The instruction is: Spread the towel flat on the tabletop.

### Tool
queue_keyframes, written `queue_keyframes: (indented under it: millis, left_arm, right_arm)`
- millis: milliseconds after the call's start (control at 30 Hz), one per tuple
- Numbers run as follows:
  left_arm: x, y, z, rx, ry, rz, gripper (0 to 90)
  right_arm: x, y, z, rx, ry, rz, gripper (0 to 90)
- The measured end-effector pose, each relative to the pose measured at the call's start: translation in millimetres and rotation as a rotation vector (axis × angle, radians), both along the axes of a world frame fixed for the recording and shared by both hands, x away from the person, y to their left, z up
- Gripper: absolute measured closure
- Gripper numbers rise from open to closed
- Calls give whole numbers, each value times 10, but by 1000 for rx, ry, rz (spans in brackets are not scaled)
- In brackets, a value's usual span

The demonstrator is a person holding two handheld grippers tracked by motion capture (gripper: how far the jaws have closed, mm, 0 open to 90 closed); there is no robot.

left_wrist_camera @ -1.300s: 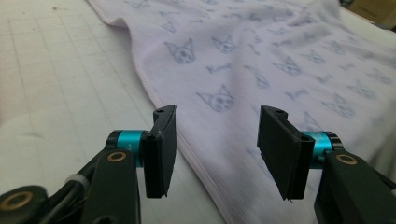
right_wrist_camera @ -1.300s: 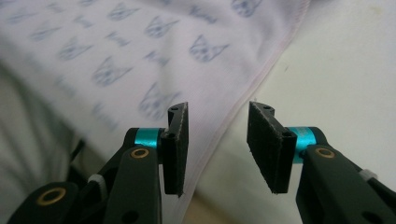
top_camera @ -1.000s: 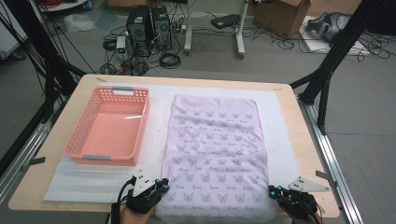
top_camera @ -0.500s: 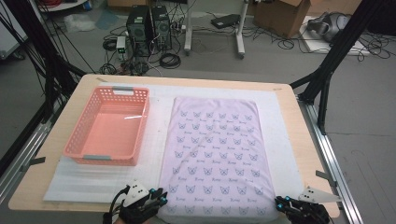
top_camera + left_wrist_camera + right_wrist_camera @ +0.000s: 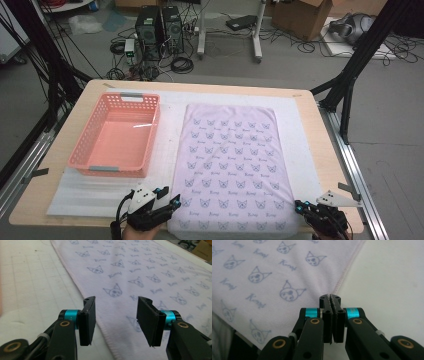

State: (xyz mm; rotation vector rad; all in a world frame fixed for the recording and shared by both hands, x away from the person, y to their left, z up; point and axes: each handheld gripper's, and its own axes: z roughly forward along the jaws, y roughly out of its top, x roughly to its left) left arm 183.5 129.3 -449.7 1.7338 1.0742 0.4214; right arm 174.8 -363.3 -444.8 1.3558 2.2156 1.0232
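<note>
Soft matt printed cloth towel

At the counter's near edge, the bottom of the high view cuts off the person's forearms, leaving the left hand-held gripper and the right hand-held gripper only partly in frame. The towel runs to that same edge, its near hem barely inside the picture. In the right gripper view, the closed jaws cover the strip of hem just beyond them, so whether cloth is pinched there cannot be told. The printed words on the towel are too small to read. In the left gripper view the counter's far side dissolves into blur.
</note>
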Motion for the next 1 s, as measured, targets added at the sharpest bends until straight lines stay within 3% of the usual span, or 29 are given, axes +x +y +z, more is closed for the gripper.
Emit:
queue_keyframes:
  millis: [133, 200, 467, 567, 733, 867, 1000]
  left_arm:
    - [34, 17, -7, 2, 5, 7, 494]
    - [68, 13, -13, 2, 8, 12, 494]
    - [243, -58, -15, 4, 15, 9, 496]
    - [265, -70, 22, 1, -24, -21, 456]
    - [355, -70, 123, -37, -98, -49, 193]
    - [447, -67, 180, -65, -141, -101, 181]
    - [558, -74, 254, -122, -139, -163, 232]
  right_arm:
    - [-34, -46, -7, 22, -3, 7, 853]
    - [-31, -33, -4, 32, -23, 2, 666]
    - [76, -73, 45, 82, -75, -48, 493]
    - [121, -78, 71, 85, -99, -48, 440]
    - [189, -52, 147, 80, -171, 4, 318]
    - [277, -26, 189, 40, -237, 55, 283]
    - [388, 28, 220, 7, -322, 87, 268]
